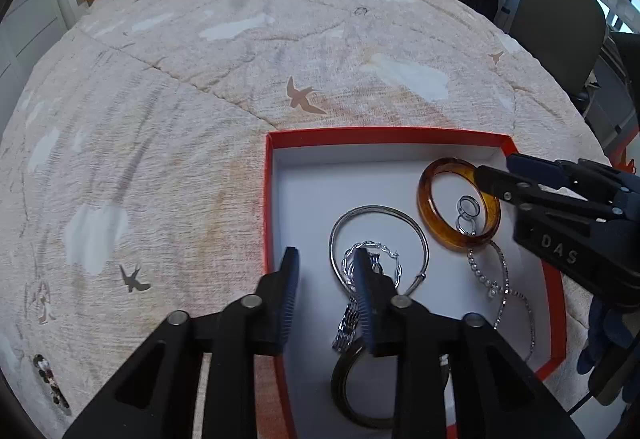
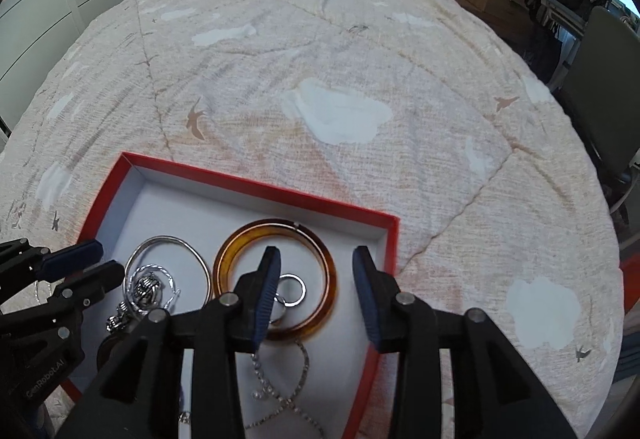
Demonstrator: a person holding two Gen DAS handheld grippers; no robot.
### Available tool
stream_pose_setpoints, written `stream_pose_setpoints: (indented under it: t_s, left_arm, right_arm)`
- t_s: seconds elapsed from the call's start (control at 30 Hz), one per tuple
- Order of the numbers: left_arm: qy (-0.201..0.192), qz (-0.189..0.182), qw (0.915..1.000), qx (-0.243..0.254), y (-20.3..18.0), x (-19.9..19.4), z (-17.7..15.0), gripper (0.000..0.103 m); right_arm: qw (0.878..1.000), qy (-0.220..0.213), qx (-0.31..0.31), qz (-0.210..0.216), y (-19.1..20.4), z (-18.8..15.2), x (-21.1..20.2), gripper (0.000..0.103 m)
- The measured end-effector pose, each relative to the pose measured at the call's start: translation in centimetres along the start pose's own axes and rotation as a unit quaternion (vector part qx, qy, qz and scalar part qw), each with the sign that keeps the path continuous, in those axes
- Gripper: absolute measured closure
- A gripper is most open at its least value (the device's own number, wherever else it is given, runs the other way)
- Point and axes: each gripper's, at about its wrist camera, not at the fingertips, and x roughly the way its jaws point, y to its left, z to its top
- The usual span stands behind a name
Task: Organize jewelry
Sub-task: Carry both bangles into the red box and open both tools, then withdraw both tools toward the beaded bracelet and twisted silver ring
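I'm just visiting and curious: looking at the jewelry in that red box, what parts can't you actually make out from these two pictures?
- Dark bangle, left view: the left gripper covers its right side.
- Watch band, left view: half behind a gripper finger.
- Chain, right view: cut off by the bottom edge and the right gripper.
- Small rings inside the amber bangle: too small to see detail.
- Box near corner: hidden in both views.

The left gripper (image 1: 326, 297), black with ribbed blue pads, points steeply downward with its two fingers (image 1: 289, 291) parted and nothing pressed between them. The right gripper (image 2: 316, 293), of the same black build with blue pads, is tilted down likewise, its fingers (image 2: 267, 293) also apart and gripping nothing. The two grippers hang near each other, side by side, each showing at the edge of the other's view.
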Motion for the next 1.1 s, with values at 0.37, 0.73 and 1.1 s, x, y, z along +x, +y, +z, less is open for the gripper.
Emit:
stream_pose_setpoints:
  t_s: [0.37, 0.73, 1.1]
  left_arm:
    - [-0.055, -0.004, 0.9984, -0.006, 1.4, -7.1, -3.0, 0.067]
    - [-0.065, 0.021, 0.9977, -0.003, 3.7, -13.9, -9.9, 0.053]
    - [-0.104, 0.048, 0.9914, -0.062, 8.4, -20.0, -15.1, 0.033]
  right_arm:
    - [0.998, -0.041, 0.044, -0.007, -1.0, -2.3, -8.2, 0.067]
    - [0.995, -0.088, 0.042, 0.033, 4.6, -6.3, -16.5, 0.065]
    - [0.991, -0.116, 0.029, 0.065, 9.7, -10.0, -22.3, 0.064]
